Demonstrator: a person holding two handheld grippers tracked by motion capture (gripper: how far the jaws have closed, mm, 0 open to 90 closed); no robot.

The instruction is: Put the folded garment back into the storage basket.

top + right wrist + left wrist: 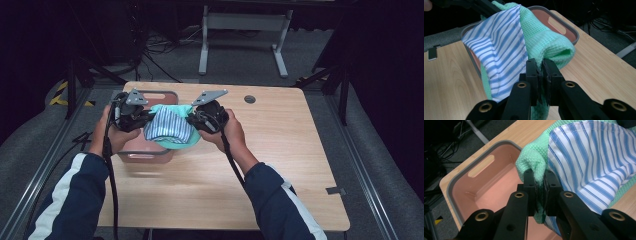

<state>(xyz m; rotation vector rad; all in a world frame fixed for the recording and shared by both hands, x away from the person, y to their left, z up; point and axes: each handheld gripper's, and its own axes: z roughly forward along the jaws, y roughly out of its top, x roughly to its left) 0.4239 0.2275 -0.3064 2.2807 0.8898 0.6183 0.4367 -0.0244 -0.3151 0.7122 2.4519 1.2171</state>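
- Green waffle cloth (176, 142), with a striped cloth (167, 127) on it, hangs above the pink bin's (150, 156) right rim.
- Left gripper (142, 117) and right gripper (196, 119) each pinch a green edge.
- Judging by this, lowering into the bin remains.

No readable text, labels or numbers on anything here

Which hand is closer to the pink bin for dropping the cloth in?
Left, probably. The left gripper hangs over the pink bin, shut on the green cloth. The right gripper, also clamping it, sits beside the bin.
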